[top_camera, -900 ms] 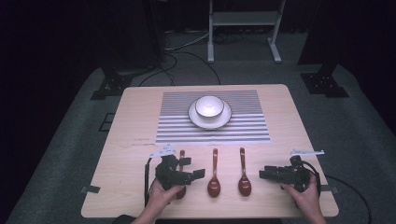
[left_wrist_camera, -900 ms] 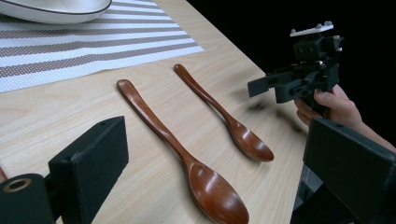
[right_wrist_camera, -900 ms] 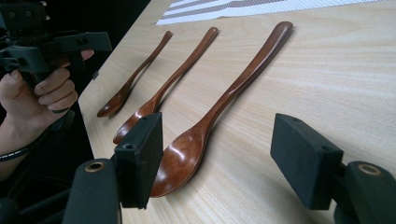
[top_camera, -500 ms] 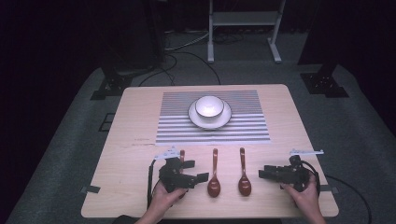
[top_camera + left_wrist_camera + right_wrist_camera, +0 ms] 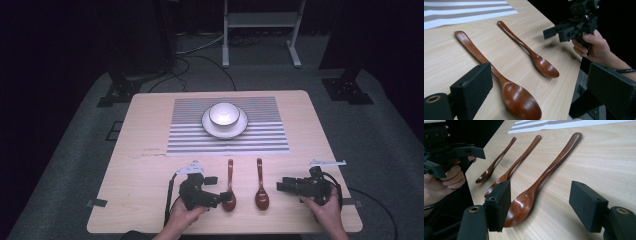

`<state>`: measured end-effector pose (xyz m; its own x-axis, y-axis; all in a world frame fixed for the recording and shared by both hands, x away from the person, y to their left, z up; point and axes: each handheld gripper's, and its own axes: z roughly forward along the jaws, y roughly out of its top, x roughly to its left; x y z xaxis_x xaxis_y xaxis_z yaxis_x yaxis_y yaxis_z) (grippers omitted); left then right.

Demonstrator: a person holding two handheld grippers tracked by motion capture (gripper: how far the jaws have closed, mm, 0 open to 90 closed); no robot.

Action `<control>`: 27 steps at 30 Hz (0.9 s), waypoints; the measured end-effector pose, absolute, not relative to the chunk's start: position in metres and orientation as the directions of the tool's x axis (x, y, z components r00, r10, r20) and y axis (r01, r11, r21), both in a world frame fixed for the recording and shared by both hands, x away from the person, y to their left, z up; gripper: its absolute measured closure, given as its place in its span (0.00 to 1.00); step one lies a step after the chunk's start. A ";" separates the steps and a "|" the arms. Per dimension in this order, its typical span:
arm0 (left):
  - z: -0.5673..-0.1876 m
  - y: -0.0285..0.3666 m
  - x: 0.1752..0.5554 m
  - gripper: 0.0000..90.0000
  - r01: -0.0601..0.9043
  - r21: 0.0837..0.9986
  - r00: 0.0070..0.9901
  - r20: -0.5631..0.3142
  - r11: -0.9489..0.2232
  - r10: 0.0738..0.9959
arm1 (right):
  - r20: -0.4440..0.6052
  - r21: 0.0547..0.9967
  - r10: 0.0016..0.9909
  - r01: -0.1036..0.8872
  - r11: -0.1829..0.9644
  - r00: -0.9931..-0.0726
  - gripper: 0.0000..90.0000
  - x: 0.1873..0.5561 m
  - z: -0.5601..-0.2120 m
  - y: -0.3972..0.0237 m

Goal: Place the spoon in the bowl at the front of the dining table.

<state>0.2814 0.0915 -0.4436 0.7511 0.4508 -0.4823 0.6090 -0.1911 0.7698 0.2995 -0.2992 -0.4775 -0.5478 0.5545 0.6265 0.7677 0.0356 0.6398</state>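
Step in hand, as I read it: pre-grasp on the spoons, nothing picked up yet. All places are given from the striped mat (image 5: 190,135).

On the near side of the mat, at the front strip of the tabletop (image 5: 145,165), the left gripper (image 5: 222,197) points sideways with its jaws apart. They straddle the bowl end of the middle spoon (image 5: 230,182) and hold nothing. The right gripper (image 5: 280,186) faces it from the other side, jaws also apart and empty, with the bowl of the right spoon (image 5: 259,182) between them.

A third spoon, the left spoon (image 5: 496,162), lies beside the left hand.

All three spoons lie flat, side by side and apart. Their long axes run straight toward the mat, with handle tips pointing at the mat and bowl ends pointing away from it, hollows up.

The next move likely calls for lowering each gripper to the wood and closing across the narrow neck, since the rounded bowl could slip out.

On the mat itself sits a white bowl (image 5: 223,113) on a plate (image 5: 240,127), untouched.
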 end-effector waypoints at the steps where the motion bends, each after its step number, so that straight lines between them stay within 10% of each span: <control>1: -0.445 0.089 0.280 0.06 0.610 0.766 0.754 -0.483 -0.202 0.446 | 0.627 0.640 0.553 0.767 0.035 -0.549 0.36 0.300 -0.478 -0.299; 27: -0.460 0.059 0.262 0.06 0.599 0.715 0.797 -0.486 -0.360 0.359 | 0.638 0.636 0.549 0.772 0.019 -0.539 0.36 0.299 -0.477 -0.300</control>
